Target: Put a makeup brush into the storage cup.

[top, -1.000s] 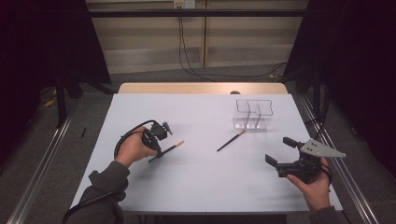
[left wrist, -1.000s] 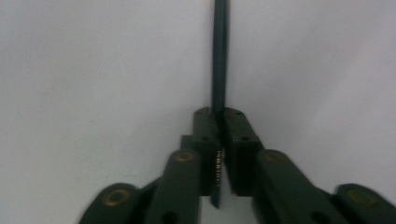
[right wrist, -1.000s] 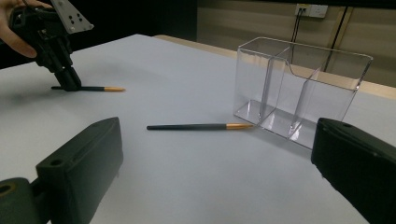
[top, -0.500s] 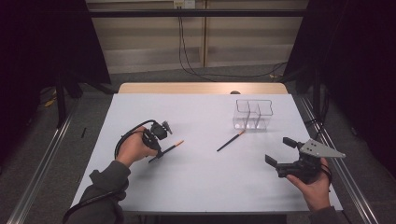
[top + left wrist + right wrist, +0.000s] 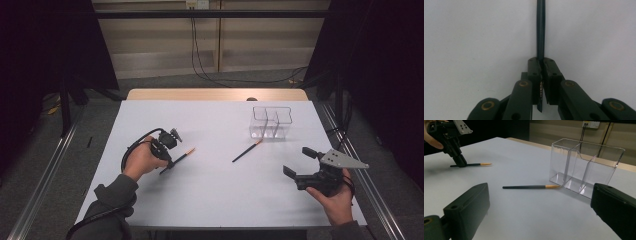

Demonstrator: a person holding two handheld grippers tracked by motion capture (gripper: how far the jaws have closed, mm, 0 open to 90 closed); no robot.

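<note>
Left claw point(image 5: 170, 150): black linked jaws, brass-coloured pivot pins, small screws in the pads, looping black cable. Right claw point(image 5: 300, 162): black body, grey three-cornered plate with holes. Left arm: dark grey-green sleeve point(image 5: 107, 207).

Two pencils — one at left point(image 5: 176, 160), one mid-frame point(image 5: 246, 151) — are dark with orange tips. The table point(image 5: 210, 190) is plain white, the divided box point(image 5: 270, 123) upper right clear, and both grippers — left point(image 5: 170, 161), right point(image 5: 296, 162) — black.

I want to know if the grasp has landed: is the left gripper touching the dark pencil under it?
Touching. In the left gripper view the left gripper has its jaws shut on the dark pencil, with no gap at the pads.
</note>
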